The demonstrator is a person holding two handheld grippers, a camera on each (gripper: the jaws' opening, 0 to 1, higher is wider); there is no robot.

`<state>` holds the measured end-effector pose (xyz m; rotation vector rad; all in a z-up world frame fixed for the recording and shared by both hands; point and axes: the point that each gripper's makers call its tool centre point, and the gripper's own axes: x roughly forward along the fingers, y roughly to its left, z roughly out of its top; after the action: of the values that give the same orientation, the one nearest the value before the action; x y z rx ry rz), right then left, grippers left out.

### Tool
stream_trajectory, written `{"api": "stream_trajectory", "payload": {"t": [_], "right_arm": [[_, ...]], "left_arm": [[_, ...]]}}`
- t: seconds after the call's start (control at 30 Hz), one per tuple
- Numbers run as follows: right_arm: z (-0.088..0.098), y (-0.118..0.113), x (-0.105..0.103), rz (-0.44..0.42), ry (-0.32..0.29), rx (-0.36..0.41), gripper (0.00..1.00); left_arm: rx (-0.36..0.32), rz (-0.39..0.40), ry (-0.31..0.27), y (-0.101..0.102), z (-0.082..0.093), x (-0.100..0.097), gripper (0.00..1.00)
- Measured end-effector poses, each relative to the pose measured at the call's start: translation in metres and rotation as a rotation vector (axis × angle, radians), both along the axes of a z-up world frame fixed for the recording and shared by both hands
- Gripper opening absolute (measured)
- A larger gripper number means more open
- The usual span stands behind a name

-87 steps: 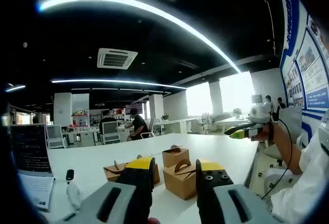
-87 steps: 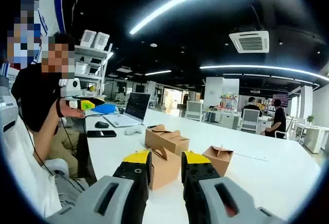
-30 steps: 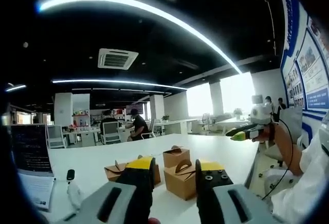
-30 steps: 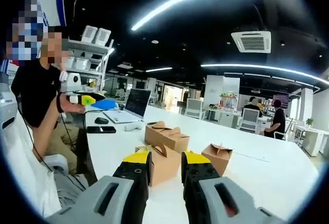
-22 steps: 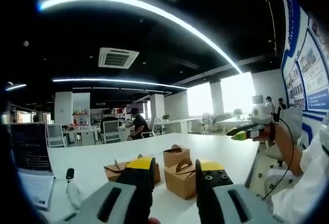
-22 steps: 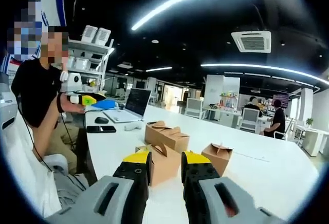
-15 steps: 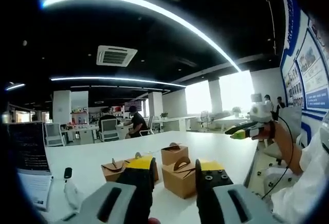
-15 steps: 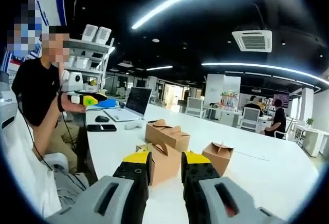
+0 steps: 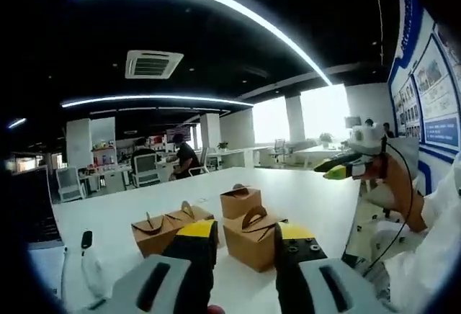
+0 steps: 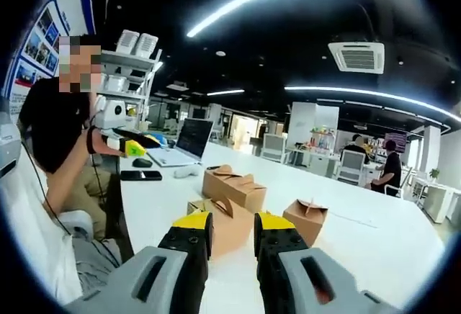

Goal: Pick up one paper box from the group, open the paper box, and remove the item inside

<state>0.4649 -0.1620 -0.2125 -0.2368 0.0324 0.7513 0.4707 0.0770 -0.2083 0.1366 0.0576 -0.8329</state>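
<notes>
Three brown paper boxes with handles stand grouped on the white table point(image 9: 317, 202). In the left gripper view the nearest box point(image 9: 249, 233) shows through the gap of my left gripper point(image 9: 245, 240), which is open and holds nothing. A small box point(image 9: 240, 201) sits behind it and a long box point(image 9: 163, 229) to the left. My right gripper point(image 9: 336, 169) hovers at the right, off the table edge. In the right gripper view my right gripper point(image 10: 232, 233) is open, the near box point(image 10: 229, 226) beyond its gap, the long box point(image 10: 232, 186) behind, the small box point(image 10: 310, 217) right. My left gripper point(image 10: 135, 146) floats at left.
A laptop point(image 10: 184, 144), a dark phone point(image 10: 140, 175), a mouse point(image 10: 142, 163) and a white gadget point(image 10: 186, 171) lie on the table's far left end. A white handheld device point(image 9: 87, 265) lies near my left gripper. People sit at desks point(image 10: 353, 163) in the background.
The left gripper view's camera has turned and come nearer the boxes, which now look larger and sit further left. The right gripper view has shifted only slightly. Both grippers stay open.
</notes>
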Motion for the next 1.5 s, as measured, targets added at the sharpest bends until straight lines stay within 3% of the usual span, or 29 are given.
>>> {"api": "stream_trajectory", "payload": {"t": [0.07, 0.5, 1.2, 1.5], "right_arm": [[-0.001, 0.002, 0.002, 0.0, 0.003, -0.019, 0.24], [-0.013, 0.023, 0.021, 0.029, 0.017, -0.189, 0.24], [-0.042, 0.07, 0.043, 0.126, 0.071, -0.371, 0.25], [-0.05, 0.087, 0.049, 0.149, 0.074, -0.433, 0.25]], "left_arm": [[0.066, -0.022, 0.016, -0.01, -0.009, 0.011, 0.34], [0.189, -0.119, 0.104, -0.045, -0.042, 0.038, 0.35], [0.187, -0.166, 0.22, -0.07, -0.084, 0.057, 0.36], [0.17, -0.151, 0.21, -0.071, -0.085, 0.061, 0.35]]}}
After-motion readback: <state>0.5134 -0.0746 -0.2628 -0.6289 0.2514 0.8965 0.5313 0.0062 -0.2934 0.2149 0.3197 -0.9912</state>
